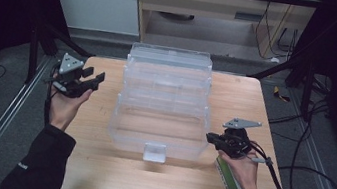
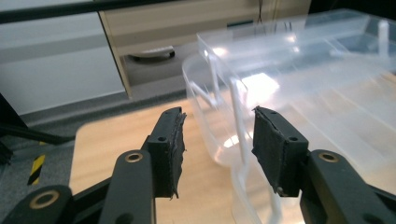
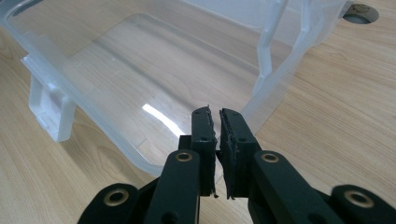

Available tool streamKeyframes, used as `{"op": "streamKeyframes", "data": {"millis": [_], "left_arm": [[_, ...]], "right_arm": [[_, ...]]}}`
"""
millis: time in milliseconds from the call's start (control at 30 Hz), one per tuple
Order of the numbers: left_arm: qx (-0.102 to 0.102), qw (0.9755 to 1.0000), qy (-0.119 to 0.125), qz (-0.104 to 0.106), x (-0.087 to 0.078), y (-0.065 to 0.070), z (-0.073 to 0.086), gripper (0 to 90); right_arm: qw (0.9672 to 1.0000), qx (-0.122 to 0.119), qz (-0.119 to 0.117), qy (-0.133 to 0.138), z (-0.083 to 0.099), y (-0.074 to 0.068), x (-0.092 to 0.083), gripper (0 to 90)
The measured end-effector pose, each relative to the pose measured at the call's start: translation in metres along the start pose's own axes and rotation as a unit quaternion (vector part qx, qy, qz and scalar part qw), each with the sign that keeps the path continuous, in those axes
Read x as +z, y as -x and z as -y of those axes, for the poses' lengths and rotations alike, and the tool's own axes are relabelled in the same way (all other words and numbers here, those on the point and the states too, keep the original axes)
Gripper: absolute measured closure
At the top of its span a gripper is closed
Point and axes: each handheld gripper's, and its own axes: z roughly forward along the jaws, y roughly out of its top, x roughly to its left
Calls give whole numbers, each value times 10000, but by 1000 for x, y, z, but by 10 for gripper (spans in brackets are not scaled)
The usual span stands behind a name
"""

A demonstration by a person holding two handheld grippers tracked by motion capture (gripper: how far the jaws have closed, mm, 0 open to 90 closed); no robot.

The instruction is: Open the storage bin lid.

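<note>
Tackle box point(image 1: 162, 104) of clear plastic stands opened out in stepped tiers at the middle of the wooden surface point(image 1: 95, 164), its latch tab facing the person. Right tongs point(image 3: 217, 114) are pressed together on the thin rim of the bottom tray at its right end, steadying it. Left tongs point(image 2: 217, 140) stand spread with nothing between the pads, apart from the box's left side. Judging by this, the box is being handled tier by tier; next the left tongs need to reach a tray edge or hinge arm and pinch it squarely.
</note>
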Motion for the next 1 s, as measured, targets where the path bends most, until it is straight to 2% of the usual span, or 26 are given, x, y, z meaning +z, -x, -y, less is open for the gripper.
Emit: {"op": "streamKeyframes", "data": {"millis": [100,267,433,667,900,1000], "left_arm": [[178,9998,-51,60,-6,8,14,527],[132,9994,-260,166,-11,22,42,541],[133,9979,-581,241,-9,31,66,557],[133,9958,-828,371,-1,39,80,580],[326,9920,-1149,399,11,47,91,620],[281,9916,-1179,443,14,48,94,633]], "right_arm": [[10000,-5,3,1,0,0,0,847],[10000,-16,22,16,0,-1,0,845],[10000,-18,39,8,0,-1,1,842],[10000,-52,70,16,0,-2,1,841],[10000,-45,47,68,1,-1,1,840],[9999,-52,56,75,2,-1,1,840]]}}
